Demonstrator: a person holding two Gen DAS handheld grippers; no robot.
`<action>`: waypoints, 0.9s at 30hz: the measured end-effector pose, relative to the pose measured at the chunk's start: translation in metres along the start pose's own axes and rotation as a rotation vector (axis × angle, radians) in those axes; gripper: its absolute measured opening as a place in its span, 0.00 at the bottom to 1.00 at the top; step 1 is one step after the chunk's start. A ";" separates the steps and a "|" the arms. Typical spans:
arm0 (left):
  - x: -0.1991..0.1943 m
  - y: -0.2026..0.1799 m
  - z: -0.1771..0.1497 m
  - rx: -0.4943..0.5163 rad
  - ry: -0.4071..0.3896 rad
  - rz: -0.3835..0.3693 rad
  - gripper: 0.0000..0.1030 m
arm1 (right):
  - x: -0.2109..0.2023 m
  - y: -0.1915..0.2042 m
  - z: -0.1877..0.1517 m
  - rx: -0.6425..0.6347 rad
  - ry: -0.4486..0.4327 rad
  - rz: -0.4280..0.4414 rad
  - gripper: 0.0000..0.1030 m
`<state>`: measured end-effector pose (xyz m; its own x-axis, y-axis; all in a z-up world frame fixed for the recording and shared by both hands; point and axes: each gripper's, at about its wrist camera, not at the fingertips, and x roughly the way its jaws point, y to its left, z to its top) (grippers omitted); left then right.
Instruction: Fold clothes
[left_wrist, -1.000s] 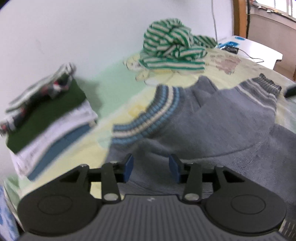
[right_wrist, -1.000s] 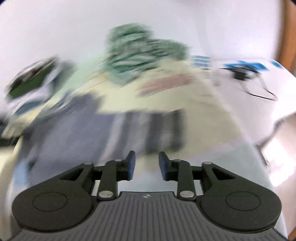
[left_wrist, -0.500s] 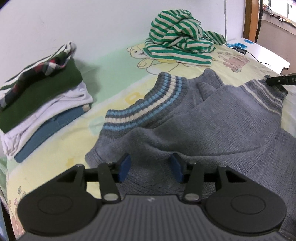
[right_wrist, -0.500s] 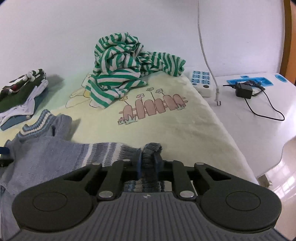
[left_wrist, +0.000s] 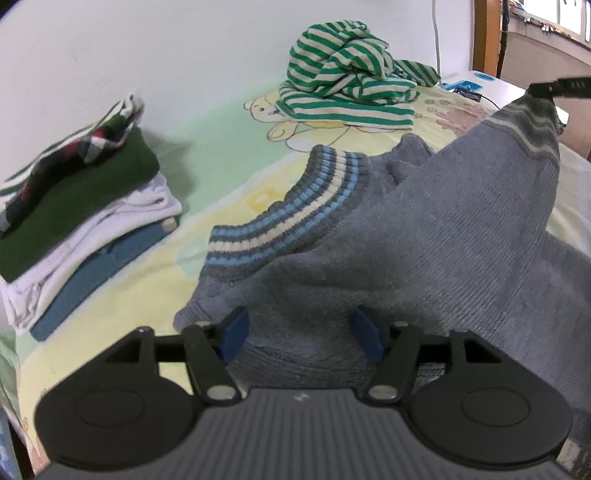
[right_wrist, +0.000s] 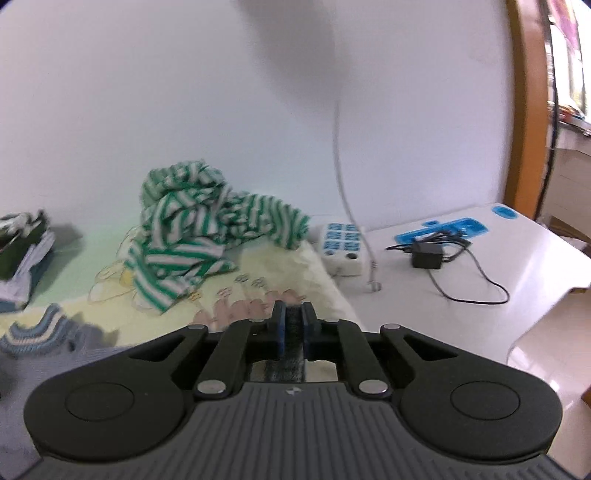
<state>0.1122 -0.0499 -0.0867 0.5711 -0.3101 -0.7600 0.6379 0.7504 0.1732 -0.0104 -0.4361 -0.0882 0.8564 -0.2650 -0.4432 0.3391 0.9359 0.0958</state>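
Bed (left_wrist: 229, 177), covered by a cartoon-print sheet, carries all garments. Grey sweater (left_wrist: 424, 240) lies across the near middle of the bed, striped hem toward the folded stack (left_wrist: 85, 206) at the left edge. Striped shirt (left_wrist: 347, 85), unfolded, sits heaped at the far edge by the wall. A white side table (right_wrist: 517, 258) with a charger (right_wrist: 426, 254) stands off the bed's right edge.

Step in hand, by judgement: first fold of the sweater, one cuffed end being carried over the body.

Right gripper (right_wrist: 293, 325): jaws clenched on the sweater's striped cuff (left_wrist: 532, 110), which hangs raised above the bed. Left gripper (left_wrist: 299, 332): jaws opening, sweater cloth between them but not pinched.

Next move likely calls for laying the cuff across the body, with the left gripper steadying the near edge.

Change from half a second earlier: the cuff has risen off the bed; the left jaws stand wider.
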 end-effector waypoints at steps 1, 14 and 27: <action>0.000 0.001 0.001 0.004 0.003 -0.001 0.66 | -0.002 -0.001 0.003 0.008 -0.028 -0.025 0.00; -0.001 -0.007 0.019 0.066 -0.029 -0.059 0.65 | 0.023 0.000 -0.024 -0.016 0.236 0.169 0.44; 0.016 0.009 0.022 -0.156 -0.040 -0.163 0.49 | 0.032 0.036 -0.040 -0.156 0.165 0.184 0.10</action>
<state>0.1383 -0.0612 -0.0841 0.4889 -0.4548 -0.7444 0.6372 0.7690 -0.0513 0.0137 -0.4022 -0.1343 0.8188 -0.0584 -0.5712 0.1096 0.9924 0.0556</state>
